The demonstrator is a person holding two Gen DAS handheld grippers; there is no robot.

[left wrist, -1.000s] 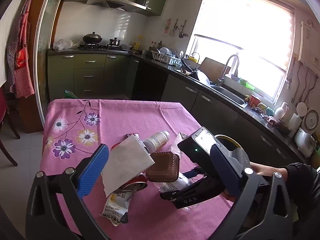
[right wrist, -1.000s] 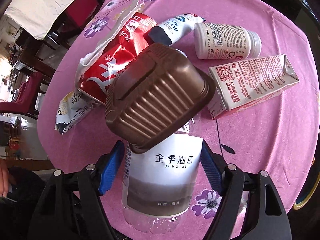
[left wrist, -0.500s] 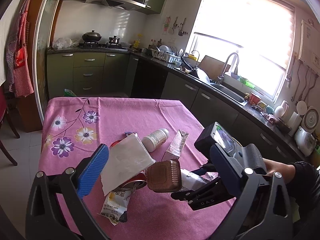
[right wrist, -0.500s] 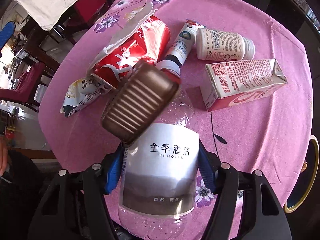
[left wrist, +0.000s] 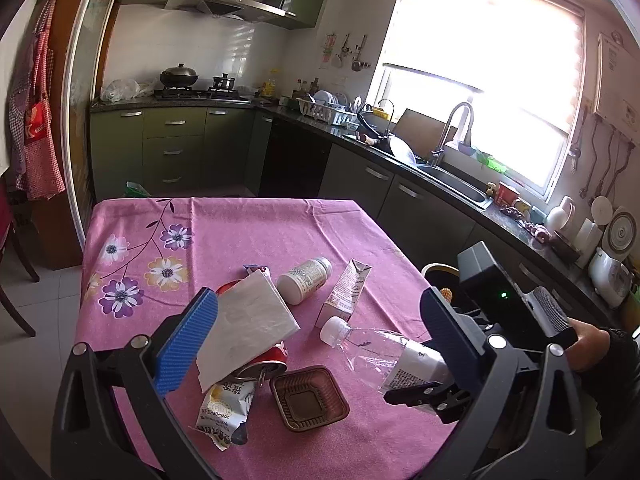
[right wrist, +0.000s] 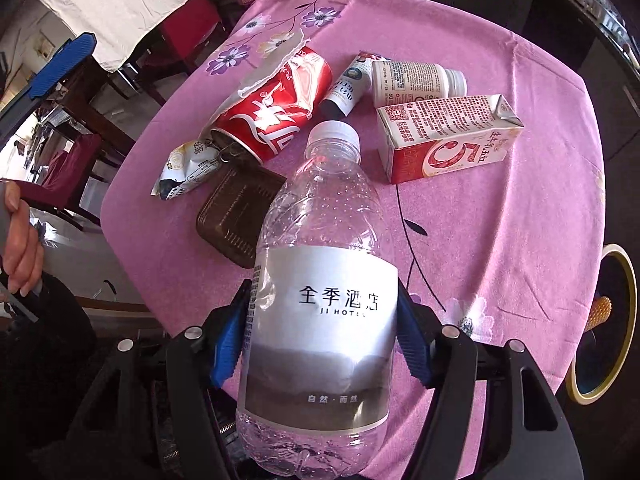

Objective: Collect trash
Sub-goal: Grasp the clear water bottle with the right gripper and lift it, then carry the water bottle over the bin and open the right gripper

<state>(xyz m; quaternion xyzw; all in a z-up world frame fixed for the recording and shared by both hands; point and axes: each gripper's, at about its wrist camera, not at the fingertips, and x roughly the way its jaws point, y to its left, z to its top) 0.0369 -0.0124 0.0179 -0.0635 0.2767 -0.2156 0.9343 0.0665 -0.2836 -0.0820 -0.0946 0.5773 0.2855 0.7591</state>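
Near the table's right edge, right claw pinching water bottle, left claw spread, empty.

Daylight floods in from the window, which I see blown out to white with haze around it. The cabinets look dim by comparison. Both feeds are sharp at centre, with heavy fisheye bending and dark corners. Glare streaks the red can.
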